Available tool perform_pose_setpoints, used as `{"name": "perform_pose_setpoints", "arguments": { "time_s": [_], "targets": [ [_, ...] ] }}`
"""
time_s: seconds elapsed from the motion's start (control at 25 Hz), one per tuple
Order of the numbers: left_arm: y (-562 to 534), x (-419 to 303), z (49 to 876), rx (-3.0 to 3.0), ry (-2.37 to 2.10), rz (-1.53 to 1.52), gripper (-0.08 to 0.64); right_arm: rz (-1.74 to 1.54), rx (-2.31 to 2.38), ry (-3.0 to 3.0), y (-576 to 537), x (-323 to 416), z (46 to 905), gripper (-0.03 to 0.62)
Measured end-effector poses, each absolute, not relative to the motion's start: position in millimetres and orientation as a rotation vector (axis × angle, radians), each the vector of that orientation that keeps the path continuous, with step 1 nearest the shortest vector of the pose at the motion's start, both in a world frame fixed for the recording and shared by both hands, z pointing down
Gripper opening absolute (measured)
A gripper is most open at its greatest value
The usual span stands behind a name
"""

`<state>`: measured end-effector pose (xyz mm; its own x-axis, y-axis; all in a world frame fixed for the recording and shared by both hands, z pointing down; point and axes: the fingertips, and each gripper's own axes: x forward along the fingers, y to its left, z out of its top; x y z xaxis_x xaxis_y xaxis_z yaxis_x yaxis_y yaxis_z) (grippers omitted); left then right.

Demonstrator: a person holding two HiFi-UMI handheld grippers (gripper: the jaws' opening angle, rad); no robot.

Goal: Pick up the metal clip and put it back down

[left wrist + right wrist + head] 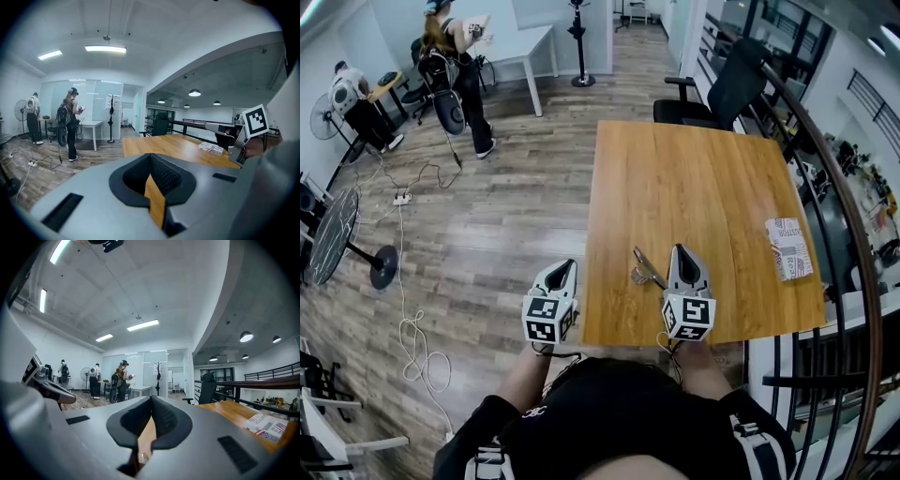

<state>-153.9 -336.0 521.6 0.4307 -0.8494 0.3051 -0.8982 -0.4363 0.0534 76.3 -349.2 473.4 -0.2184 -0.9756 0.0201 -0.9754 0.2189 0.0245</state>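
Note:
The metal clip [645, 270] lies on the wooden table [694, 187] near its front edge, with its handles pointing up and left. My right gripper [681, 249] hovers just right of the clip, apart from it; its jaws are shut with nothing held. In the right gripper view the pads [151, 398] meet, and a small metal glint [142, 457] shows low in the gap. My left gripper [570, 264] hangs off the table's left edge over the floor, pads [151, 154] together and empty.
A printed packet [788, 247] lies near the table's right edge. A black office chair [722, 89] stands at the far side. A dark railing [825, 169] curves along the right. People stand by a white desk [520, 47] at the back left; a floor fan [337, 234] and cables lie left.

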Motion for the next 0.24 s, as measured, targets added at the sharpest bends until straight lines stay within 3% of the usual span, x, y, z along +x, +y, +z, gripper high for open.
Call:
{"name": "perform_pose_setpoints", "arguments": {
  "time_s": [0.24],
  "targets": [
    [-332.8,-155.5,515.4,2.460,-1.550,0.351,0.018,-0.024,1.912,-2.442,-344.9,72.7,465.8,0.015]
  ]
}}
